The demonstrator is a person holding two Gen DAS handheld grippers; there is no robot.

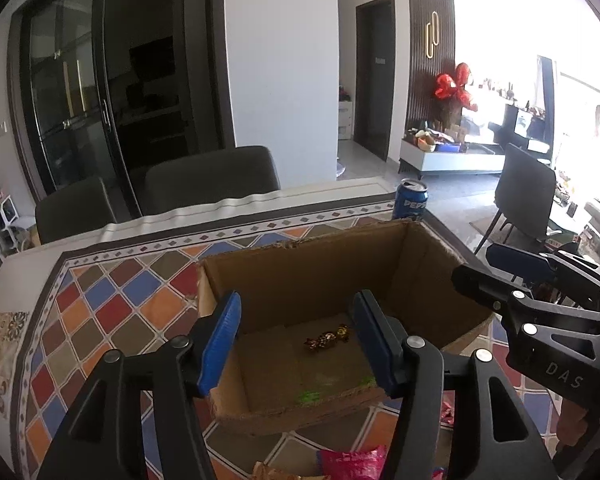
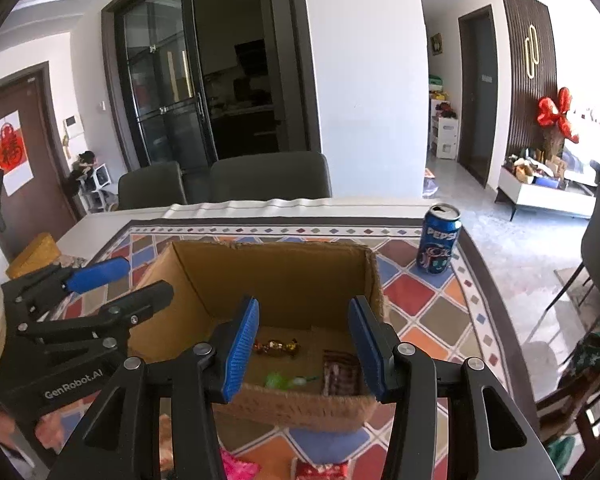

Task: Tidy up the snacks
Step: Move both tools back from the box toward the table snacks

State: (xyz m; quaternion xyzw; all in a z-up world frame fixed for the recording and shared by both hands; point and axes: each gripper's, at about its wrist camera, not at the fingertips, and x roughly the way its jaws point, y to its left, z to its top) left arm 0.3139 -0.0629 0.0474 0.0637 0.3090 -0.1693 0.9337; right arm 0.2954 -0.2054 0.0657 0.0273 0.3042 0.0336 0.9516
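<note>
While both tools (image 1: 296, 340) (image 2: 304, 346) hang spread, empty, candy (image 1: 327, 339) below in box (image 1: 300, 276).

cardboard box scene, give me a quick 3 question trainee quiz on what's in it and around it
1. True or false: the cardboard box holds a gold-wrapped candy.
2. What stands past the box's far corner? A) a soda can B) a glass bottle C) a mug
3. Is anything held between the fingers of the left gripper or the right gripper?

Key
1. True; it lies on the box floor, with a green candy and a dark brown packet nearer the front wall.
2. A, the blue Pepsi can, upright on the patterned tablecloth.
3. No; both stand open over the box, nothing between the pads.
</note>
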